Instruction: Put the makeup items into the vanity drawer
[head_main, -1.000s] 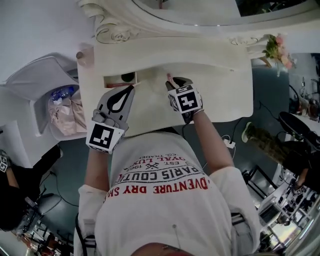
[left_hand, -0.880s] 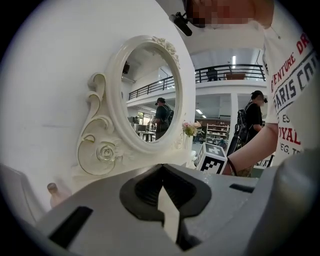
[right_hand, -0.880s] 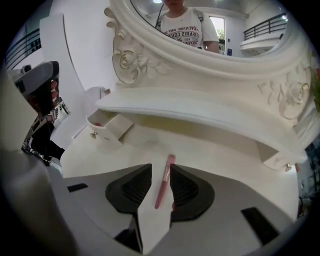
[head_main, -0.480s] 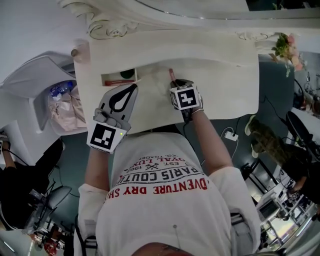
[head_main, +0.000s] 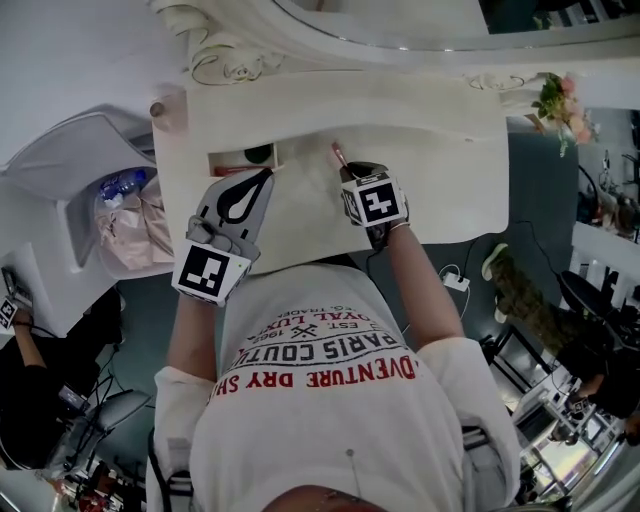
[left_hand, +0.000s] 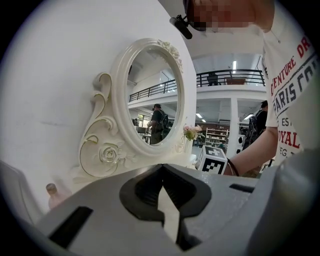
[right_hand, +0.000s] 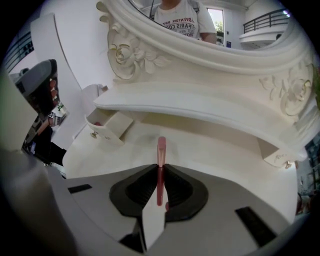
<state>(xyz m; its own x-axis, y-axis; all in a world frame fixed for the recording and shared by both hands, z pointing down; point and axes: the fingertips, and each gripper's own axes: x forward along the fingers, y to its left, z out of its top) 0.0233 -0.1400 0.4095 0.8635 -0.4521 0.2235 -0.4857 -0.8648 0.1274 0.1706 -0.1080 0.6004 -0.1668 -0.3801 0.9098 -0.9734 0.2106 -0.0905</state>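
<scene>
Left gripper (head_main: 265, 175): the person is holding it over the near-left part of the worktop (head_main: 440, 180), with the elbow bent close to the body. It is pointing toward the far side and tilting up at the oval mirror (left_hand: 155, 95). Its fingers are meeting at the tips, and nothing is sitting between them.

Right gripper (right_hand: 160, 167): the forearm is reaching forward from the torso, and the gripper is sitting low over the middle of the worktop. Its fingers are closing on a slim pink makeup stick (right_hand: 161, 150). The tips are pressing its sides, and the stick is projecting past them toward the far side. Whether the stick is lying on the worktop or lifted off it cannot be told.

Drawer (right_hand: 107, 126): it is standing open at the far left under the raised shelf, left of the stick and apart from it. A red item (right_hand: 97, 123) and a dark round item (head_main: 258, 153) are lying inside.

Surface and room: the worktop is cream, with carved roses around the mirror frame. Flowers (head_main: 555, 100) are standing at the far right corner, and a small pink bottle (head_main: 160, 108) at the far left corner. A white bin (head_main: 60, 190) is standing open on the floor to the left of the vanity.
</scene>
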